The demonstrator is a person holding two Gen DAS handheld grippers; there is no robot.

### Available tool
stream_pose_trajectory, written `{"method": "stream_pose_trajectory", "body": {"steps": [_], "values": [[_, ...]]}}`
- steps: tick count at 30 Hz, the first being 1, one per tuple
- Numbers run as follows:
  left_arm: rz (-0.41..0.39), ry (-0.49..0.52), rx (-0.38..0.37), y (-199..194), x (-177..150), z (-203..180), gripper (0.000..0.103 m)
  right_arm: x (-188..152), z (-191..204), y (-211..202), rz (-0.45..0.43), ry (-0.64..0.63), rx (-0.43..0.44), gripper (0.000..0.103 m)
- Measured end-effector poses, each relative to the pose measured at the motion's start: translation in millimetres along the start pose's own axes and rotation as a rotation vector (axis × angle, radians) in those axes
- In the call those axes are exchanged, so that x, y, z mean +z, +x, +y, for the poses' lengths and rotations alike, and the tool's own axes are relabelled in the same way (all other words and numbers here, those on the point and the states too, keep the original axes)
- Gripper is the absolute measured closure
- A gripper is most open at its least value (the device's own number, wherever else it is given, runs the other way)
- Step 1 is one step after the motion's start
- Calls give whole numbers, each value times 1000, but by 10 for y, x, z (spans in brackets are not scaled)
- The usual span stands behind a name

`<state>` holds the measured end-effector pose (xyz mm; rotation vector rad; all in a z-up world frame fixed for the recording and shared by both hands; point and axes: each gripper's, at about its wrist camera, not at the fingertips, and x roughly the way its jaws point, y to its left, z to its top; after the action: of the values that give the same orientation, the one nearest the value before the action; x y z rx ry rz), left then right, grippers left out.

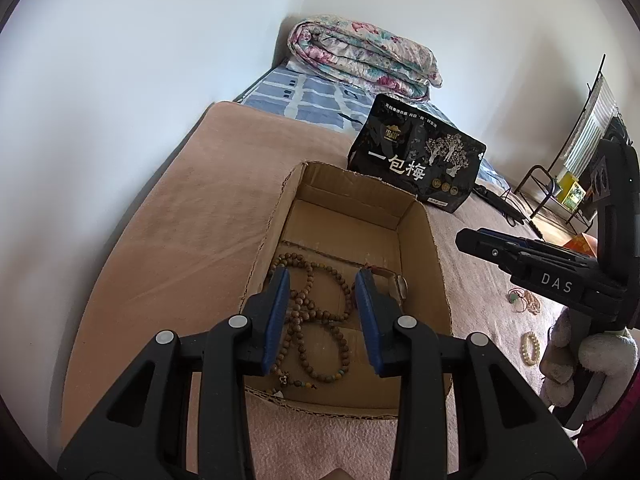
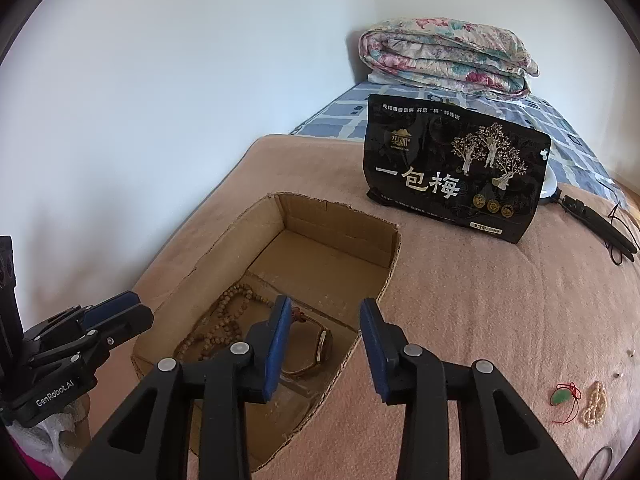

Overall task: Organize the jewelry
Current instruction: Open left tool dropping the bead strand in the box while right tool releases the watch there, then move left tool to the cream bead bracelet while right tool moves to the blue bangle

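Observation:
An open cardboard box [image 1: 424, 240] sits on a pink blanket. Inside lie a brown wooden bead necklace [image 1: 316, 320] and a watch with a brown strap [image 1: 400, 286]. My left gripper [image 1: 322, 316] is open and empty, hanging over the beads. In the right wrist view the box [image 2: 224, 248] holds the beads [image 2: 224, 320] and the watch [image 2: 316, 346]. My right gripper [image 2: 324, 344] is open and empty above the box's right rim. On the blanket lie a green pendant on red cord [image 2: 562, 398], a pearl string [image 2: 594, 404] and a pearl bracelet [image 1: 530, 348].
A black snack bag [image 2: 452, 168] stands behind the box. A folded floral quilt [image 2: 448, 56] lies at the bed's far end on a blue checked sheet [image 2: 348, 116]. A black cable [image 2: 600, 224] lies at the right. A white wall [image 2: 160, 80] runs along the left.

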<state>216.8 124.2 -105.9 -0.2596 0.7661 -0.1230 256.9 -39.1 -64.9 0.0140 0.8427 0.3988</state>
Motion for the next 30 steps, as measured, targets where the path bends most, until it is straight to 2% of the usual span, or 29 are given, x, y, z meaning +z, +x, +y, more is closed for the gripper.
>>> {"method": "stream_pose_trajectory", "body": {"steps": [6,15,17,22,27,29,30], "values": [[-12,1,8,-155,-18,-70,69,-31,-27,-171,-19,4,-4,60],[-40,32,10,-438,-83,-271,69,-167,-155,-566,-66,20,-26,36],[-45,42,7,-491,-97,-332,69,-208,-210,-659,-82,23,-41,27],[-53,67,-2,-596,-149,-505,69,-318,-431,-892,-119,49,-70,15],[-50,90,-20,-638,-198,-696,69,-441,-670,-1134,-151,63,-116,10],[-48,99,-29,-637,-204,-779,66,-493,-788,-1240,-169,73,-131,2],[-48,104,-35,-638,-213,-824,57,-526,-853,-1303,-181,78,-137,1]]}}
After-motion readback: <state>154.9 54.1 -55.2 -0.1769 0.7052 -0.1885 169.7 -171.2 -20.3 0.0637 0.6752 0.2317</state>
